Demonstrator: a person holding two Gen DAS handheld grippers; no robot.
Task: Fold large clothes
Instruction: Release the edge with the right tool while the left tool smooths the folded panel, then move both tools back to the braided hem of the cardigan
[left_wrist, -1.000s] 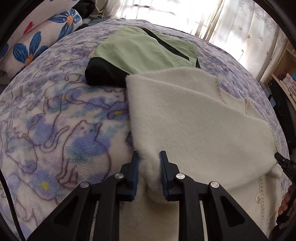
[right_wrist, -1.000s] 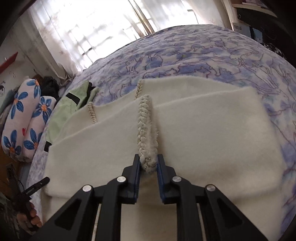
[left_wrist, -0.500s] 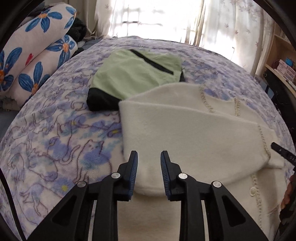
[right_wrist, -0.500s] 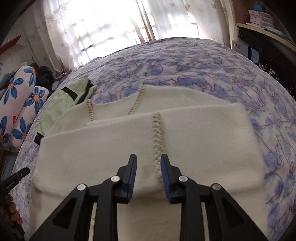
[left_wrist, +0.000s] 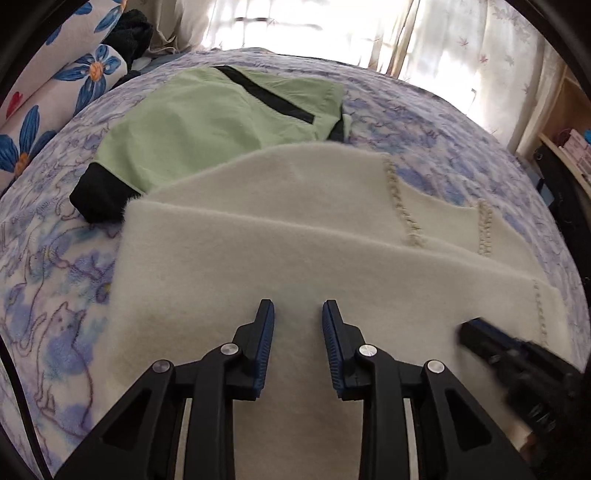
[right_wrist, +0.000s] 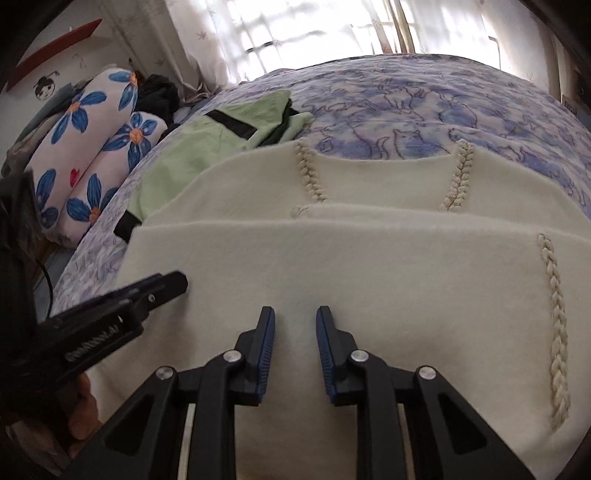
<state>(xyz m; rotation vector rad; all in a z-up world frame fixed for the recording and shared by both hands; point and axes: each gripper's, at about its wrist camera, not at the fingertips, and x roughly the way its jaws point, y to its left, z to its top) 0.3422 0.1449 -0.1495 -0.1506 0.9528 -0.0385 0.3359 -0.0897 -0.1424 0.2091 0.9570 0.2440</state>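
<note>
Curtained windows are seen behind a bed (left_wrist: 424, 122) covered with a blue-and-white cat-print blanket (right_wrist: 424, 99). Flower-print pillows (right_wrist: 92, 155) are stacked at its left edge. A cream sweater (left_wrist: 280, 254), folded in layers with braided trim, is laid flat on the blanket, its far edge overlapping a green-and-black garment (left_wrist: 207, 122). The left hand-held gripper (left_wrist: 298, 314) is held over the sweater, jaws spread, nothing pinched. The right hand-held gripper (right_wrist: 295, 317) is likewise spread and empty above the sweater's near layer.

Bright backlight from the blown-out window (left_wrist: 314, 33); fisheye-warped, dark edges.
</note>
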